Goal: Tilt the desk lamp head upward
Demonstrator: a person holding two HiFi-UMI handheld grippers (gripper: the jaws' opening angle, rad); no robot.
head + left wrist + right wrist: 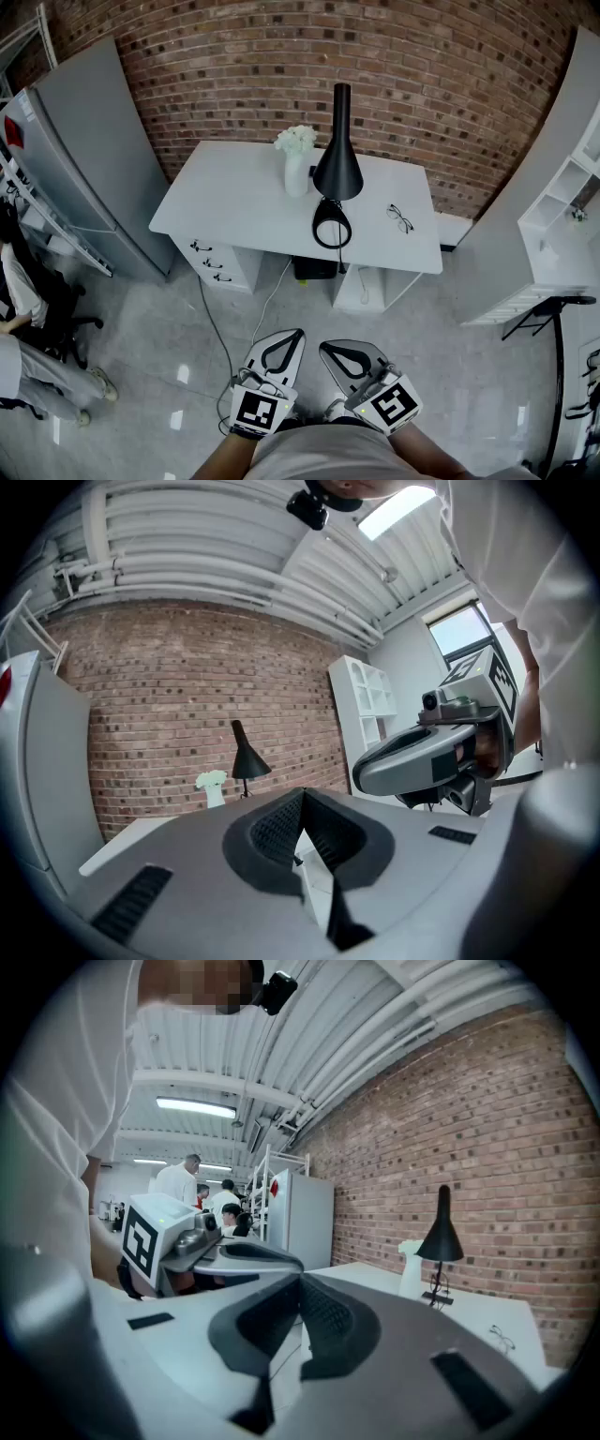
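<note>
The black desk lamp (337, 159) stands on the white desk (225, 211), its cone head pointing down over its ring base (331, 225). It is small and far off in the left gripper view (246, 757) and the right gripper view (441, 1237). Both grippers hang low near the person's body, well short of the desk. The left gripper (298, 334) (302, 799) is shut with nothing between its jaws. The right gripper (323, 348) (300, 1283) is shut and empty too. Each gripper shows in the other's view, side by side.
A white vase of flowers (296, 161) stands just left of the lamp, and a pair of glasses (400, 218) lies to its right. A grey fridge (84, 159) stands at the left, white shelving (562, 216) at the right. A cable (220, 337) runs across the floor.
</note>
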